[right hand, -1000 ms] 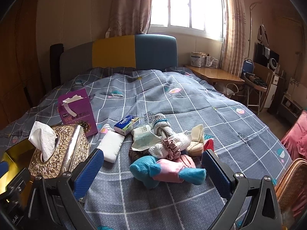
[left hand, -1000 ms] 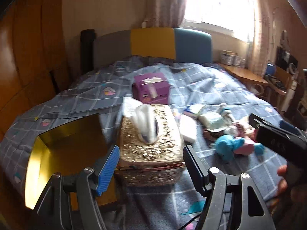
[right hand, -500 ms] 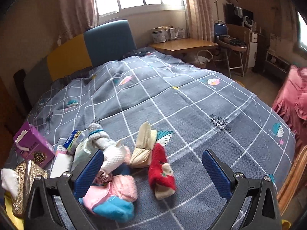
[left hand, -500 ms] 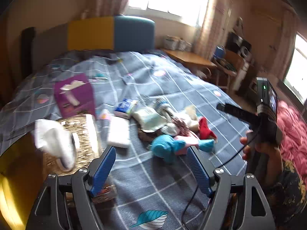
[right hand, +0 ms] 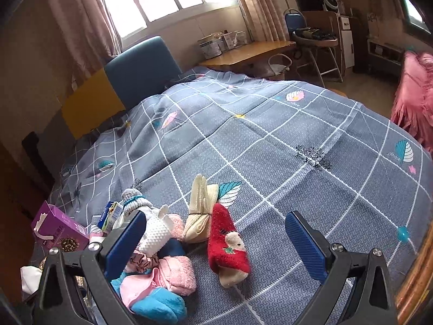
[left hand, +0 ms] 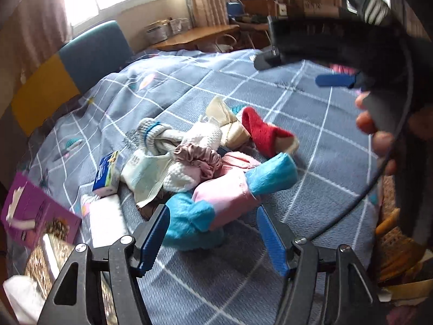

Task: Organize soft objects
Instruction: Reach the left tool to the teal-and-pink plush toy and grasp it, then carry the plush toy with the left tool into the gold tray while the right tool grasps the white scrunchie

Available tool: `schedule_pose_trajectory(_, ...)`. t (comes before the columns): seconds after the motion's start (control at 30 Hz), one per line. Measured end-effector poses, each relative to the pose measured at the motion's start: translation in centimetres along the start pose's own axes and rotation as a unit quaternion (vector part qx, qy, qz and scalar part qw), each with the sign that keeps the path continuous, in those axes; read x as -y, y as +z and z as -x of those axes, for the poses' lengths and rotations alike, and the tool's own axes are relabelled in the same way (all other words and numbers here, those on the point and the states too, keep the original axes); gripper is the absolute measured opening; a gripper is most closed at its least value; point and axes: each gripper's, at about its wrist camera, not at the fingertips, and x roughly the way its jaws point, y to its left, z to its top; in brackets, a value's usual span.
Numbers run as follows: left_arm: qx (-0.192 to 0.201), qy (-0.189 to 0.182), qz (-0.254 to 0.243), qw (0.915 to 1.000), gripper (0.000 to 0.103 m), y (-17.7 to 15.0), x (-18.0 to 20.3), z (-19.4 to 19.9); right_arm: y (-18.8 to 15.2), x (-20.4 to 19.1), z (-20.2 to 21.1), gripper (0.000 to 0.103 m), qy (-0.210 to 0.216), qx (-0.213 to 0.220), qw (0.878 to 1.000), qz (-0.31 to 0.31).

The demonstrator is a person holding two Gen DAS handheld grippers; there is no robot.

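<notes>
Far left: gold tissue box (left hand: 51, 254) with white tissue (left hand: 21, 298) sticking out of the top, partly cut off by frame edge. Next to it purple tissue box (right hand: 58, 228), white tissue poking from its slot. Then white flat pack (left hand: 107, 223) and small blue-green packet (left hand: 108, 172), both lying on the bedspread.

Middle: pile of soft objects (left hand: 200, 157) — grey-white rolled sock with blue band, white knit piece, pink scrunchie, pink and blue fleece socks, all touching and overlapping. Beige sock bundle (right hand: 199, 212) just right of the pile, touching red fleece sock (right hand: 228, 249), which lies flat at the pile's right edge.

Left gripper (left hand: 213, 241): jaws apart, have just been closing slightly, nothing clamped; blue fleece sock end sits low between the pads, contact unclear. Right gripper (right hand: 216, 246): jaws wide apart, empty, red sock lies on the bed between the pads in view. In the left view the person's hand (left hand: 379, 135) holds the right gripper, blurred.

Surface: grey grid bedspread (right hand: 270, 140) with leaf prints. Behind: yellow-and-teal headboard (right hand: 121, 92), window with curtains, wooden desk (right hand: 249, 51) with containers, pink fabric far right.
</notes>
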Motion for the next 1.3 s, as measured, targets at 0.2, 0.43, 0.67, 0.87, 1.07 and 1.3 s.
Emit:
schedule_pose_trajectory(0.2,-0.012,0.011,-0.028,0.9995,0.036,0.2,0.7,-3.6,0.1,0.3,-0.2,0.103,0.005,-0.006,1.0,-0.01)
schedule_pose_trajectory(0.43,0.035,-0.042,0.056,0.9969,0.024,-1.5,-1.5,0.4,-0.1,-0.4,-0.5,0.092,0.002,-0.01,1.0,0.012)
schedule_pose_trajectory(0.67,0.046,-0.092,0.149,0.9835,0.024,-2.1,-5.2,3.2,-0.9,-2.0,-2.0,0.067,-0.016,-0.052,0.997,0.061)
schedule_pose_trajectory(0.87,0.067,-0.103,0.224,0.9668,0.024,-0.5,-9.8,5.3,-2.7,-3.9,-3.7,0.046,0.038,-0.121,0.987,0.096)
schedule_pose_trajectory(1.07,0.074,-0.097,0.239,0.9633,0.024,2.3,-13.0,6.2,-4.8,-8.4,-3.0,0.046,0.111,-0.128,0.967,0.192)
schedule_pose_trajectory(1.3,0.099,-0.038,0.285,0.9527,0.024,5.6,-21.1,8.0,-8.0,-14.7,-5.6,0.06,0.086,-0.155,0.913,0.366)
